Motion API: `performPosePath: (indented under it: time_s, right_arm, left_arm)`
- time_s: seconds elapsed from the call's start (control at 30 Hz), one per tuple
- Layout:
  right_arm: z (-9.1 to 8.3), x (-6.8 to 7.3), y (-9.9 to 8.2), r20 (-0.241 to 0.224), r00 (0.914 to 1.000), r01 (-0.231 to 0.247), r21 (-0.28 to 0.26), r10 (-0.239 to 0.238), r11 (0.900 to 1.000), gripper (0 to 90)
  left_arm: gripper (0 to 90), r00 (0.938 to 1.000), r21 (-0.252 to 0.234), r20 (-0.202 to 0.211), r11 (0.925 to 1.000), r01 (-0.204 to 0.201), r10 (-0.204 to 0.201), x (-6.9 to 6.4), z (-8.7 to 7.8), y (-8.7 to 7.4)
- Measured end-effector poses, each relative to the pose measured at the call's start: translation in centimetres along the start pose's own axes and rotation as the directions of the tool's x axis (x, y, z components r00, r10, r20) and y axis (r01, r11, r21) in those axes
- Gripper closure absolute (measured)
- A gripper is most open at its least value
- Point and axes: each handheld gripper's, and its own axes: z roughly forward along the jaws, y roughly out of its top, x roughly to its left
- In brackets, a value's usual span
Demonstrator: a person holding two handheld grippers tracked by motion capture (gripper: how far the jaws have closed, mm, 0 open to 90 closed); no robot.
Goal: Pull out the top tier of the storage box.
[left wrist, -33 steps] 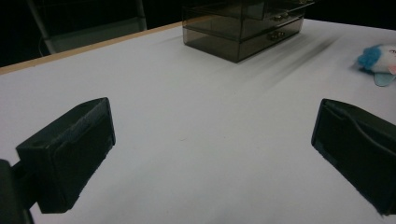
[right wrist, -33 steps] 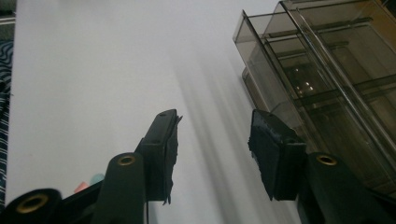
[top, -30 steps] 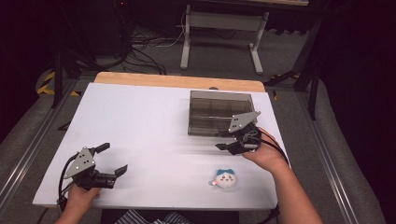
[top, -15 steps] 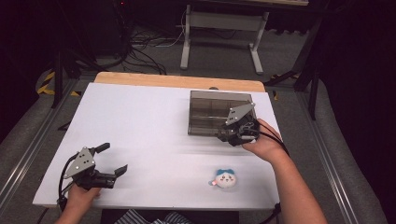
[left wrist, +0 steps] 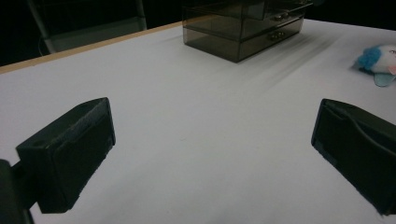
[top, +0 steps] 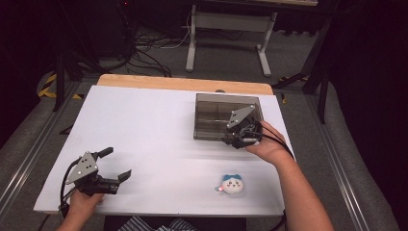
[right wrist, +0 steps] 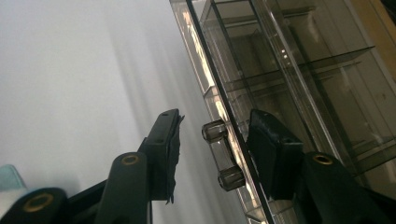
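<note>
A smoked clear drawer box (top: 216,115) stands at the table's far right. My right gripper (top: 230,139) is at its near front edge and points down. In the right gripper view the drawer box (right wrist: 303,70) has a handle with two round knobs (right wrist: 214,130). That handle lies between the jaws of my right gripper (right wrist: 215,140), which stand open with a gap on each side. One jaw is in front of the handle, the other over the box top. My left gripper (top: 117,162) rests open at the near left, and in its own view the left gripper (left wrist: 212,154) holds nothing.
A small blue-and-white plush toy (top: 232,184) lies near the front edge, on the near side of the right hand; it also appears as the plush toy (left wrist: 378,58) at the right. The white table top (top: 144,125) has a wooden far edge (top: 183,83).
My right gripper has moved away from the person and slightly left, up to the drawer box's front. The left gripper and the plush toy have stayed put.
</note>
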Motion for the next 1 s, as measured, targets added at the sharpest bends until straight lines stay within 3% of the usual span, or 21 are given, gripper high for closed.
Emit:
performPosePath:
  time_s: [0.43,1.0]
  right_arm:
    - [0.5,0.2,0.1,0.050,0.9988,0.001,0.037,-0.003,0.9993,65.6]
    - [-0.4,1.7,-0.2,0.030,0.9992,0.025,0.038,-0.027,0.9989,66.9]
  left_arm:
    - [0.3,1.0000,0.000,0.001,1.0000,0.000,0.000,0.0,0.0,0.0]
    - [0.3,1.0000,0.000,0.001,1.0000,0.002,-0.002,-0.1,0.0,0.0]
